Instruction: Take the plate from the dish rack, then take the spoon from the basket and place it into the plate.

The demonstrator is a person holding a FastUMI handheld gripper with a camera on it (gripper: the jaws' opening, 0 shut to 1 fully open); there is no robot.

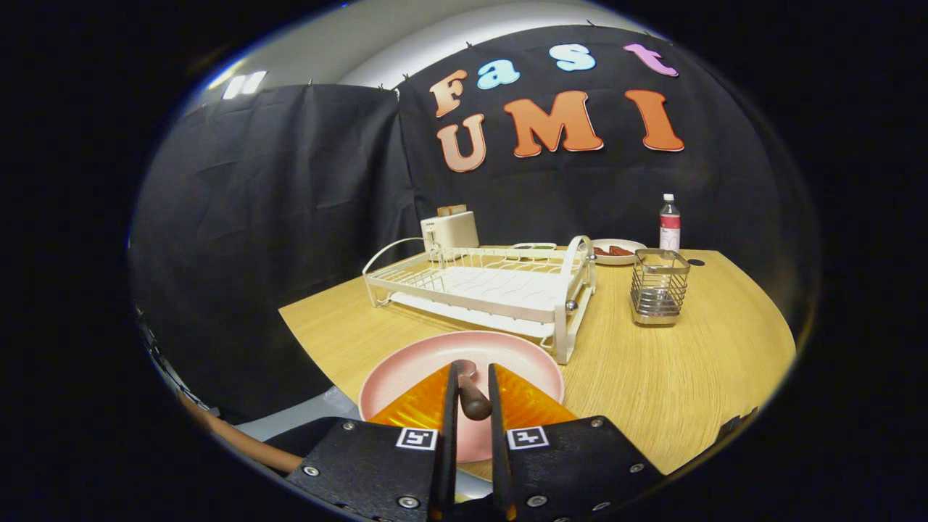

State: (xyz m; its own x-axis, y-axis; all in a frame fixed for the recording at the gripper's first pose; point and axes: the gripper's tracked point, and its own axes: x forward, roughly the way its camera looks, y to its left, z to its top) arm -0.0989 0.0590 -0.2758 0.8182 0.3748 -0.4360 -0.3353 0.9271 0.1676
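The round pale pink plate (449, 362) lies flat on the light wooden desk (652, 377), just in front of the white wire dish rack (482, 283), so the first part of the task looks finished: the rack's slots stand bare. The small square metal wire basket (658, 286) stands to the right of the rack, well apart from the plate, and appears to have nothing in it.

The tongs (473, 395) hang directly over the plate, their fingers drawn close together and pinching a dark brown, rounded wooden spoon handle (473, 397) between them. Judging by this, the spoon is already out of the basket and over the plate; what remains is to lower it and let go.

The spoon is mostly hidden by the fingers; a small rounded piece just ahead of them may be its bowl, but I cannot be sure. Whether it already touches the plate is also unclear. The near rim of the plate is covered by the tongs' body. Behind the rack, a cream toaster (451, 228), a white dish of food (616, 251) and a clear bottle (669, 225) stand at the far edge of the desk.
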